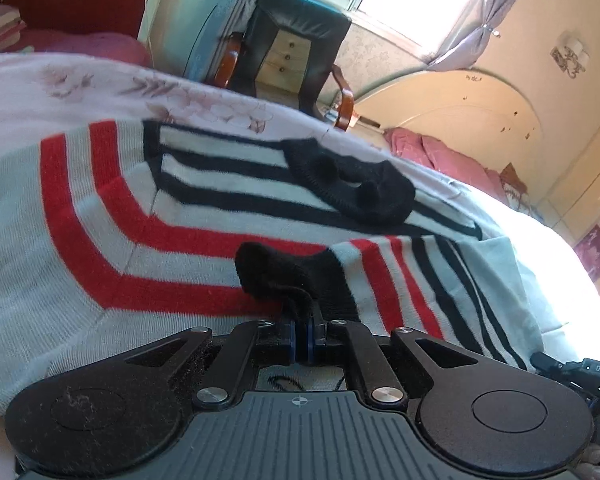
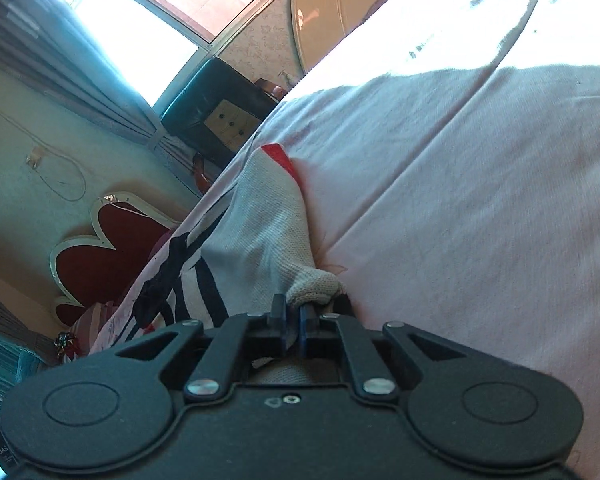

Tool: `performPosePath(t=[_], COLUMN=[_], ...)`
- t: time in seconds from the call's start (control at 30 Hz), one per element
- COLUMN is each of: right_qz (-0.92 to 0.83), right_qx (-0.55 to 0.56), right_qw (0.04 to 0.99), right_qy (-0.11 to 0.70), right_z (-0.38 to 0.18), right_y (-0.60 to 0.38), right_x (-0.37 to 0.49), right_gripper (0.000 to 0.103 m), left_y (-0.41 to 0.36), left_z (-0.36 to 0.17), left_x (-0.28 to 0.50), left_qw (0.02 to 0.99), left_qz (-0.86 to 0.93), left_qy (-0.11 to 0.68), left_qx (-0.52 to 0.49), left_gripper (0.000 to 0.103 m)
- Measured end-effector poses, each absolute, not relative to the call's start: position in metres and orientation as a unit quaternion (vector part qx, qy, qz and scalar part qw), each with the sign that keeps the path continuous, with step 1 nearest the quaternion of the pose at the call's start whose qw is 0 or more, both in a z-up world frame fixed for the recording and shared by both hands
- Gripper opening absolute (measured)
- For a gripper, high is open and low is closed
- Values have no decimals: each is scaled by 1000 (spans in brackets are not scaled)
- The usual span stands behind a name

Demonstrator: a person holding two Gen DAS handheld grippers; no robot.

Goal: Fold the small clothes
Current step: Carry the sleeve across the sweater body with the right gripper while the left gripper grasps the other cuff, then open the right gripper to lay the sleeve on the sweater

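Scene: A striped knit sweater (image 1: 204,216) lies spread on the pink bedsheet (image 1: 40,92), its black collar (image 1: 352,188) on the far side from me, toward the dark armchair (image 1: 296,44).

Left fingers: My left gripper (image 1: 300,338) is pinched tight on the sweater's black cuff (image 1: 284,276), which bunches up just above the pads, on the near side of the sweater's red bands.

Right fingers: My right gripper (image 2: 294,330) is squeezed together on a white knit corner of the same sweater (image 2: 260,232), at the sweater's edge where it meets bare bedsheet (image 2: 480,200).

Step in hand: By my reading, both grips are set and a fold is being started; the garment is mostly flat and not yet doubled over.

Next move calls for: Lifting both held points together and carrying them across the sweater's body toward its middle, keeping the knit taut between my two grips so it lands without creases. The soft weave may slip or drag the sheet.
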State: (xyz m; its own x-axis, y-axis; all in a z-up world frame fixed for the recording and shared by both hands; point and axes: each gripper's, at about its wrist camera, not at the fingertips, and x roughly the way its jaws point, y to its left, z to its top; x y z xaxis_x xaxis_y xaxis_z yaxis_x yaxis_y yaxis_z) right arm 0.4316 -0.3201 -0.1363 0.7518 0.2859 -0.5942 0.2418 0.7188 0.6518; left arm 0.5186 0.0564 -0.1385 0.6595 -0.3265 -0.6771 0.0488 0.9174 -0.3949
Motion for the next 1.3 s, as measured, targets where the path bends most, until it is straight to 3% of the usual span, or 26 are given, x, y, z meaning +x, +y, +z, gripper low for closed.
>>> performPosePath(t=[0.5,0.53,0.6,0.63,0.67,0.8,0.87,0.9,0.97,1.07,1.17,1.3], right_qz=[24,29,43,45,47,60,63,67,66,77,85,76], right_qx=[375,375,368,358,344,254,227,217,175,151,137,164], right_qw=[856,854,849,851,862,907,911,911,908,904,919,925], right_qy=[355,359,377,381,370,332,339,345,376,393,359,335], right_z=[-145,-145,-138,-131,-121,-90,-94,-100,-116,-114,-99,-98], right_y=[-336,-337,-341,-342,-344,-337,-327,-324,-315,-316,-322,-336], right_x=[417,418,415,410,402,403,422,434,451,455,461,506], right_gripper=[5,7,15,21,20,14,14,14,5,8,11,11], left_y=[61,63,70,73,73,22,-11,-26,-44,-41,-39,-47], left_z=[-145,-143,-135,-125,-117,-97,-102,-108,-131,-126,-112,-122], left_x=[492,489,478,470,463,480,497,505,523,523,524,547], left_qw=[892,892,903,917,929,945,943,943,923,927,943,937], left_qz=[-97,-95,-66,-43,-31,-87,-113,-117,-119,-126,-122,-104], left_qy=[391,392,383,362,339,309,313,312,365,353,309,335], left_qx=[-204,-203,-184,-163,-145,-57,-21,-4,30,18,1,12], left_gripper=[5,8,31,54,59,61,84,88,88,87,86,86])
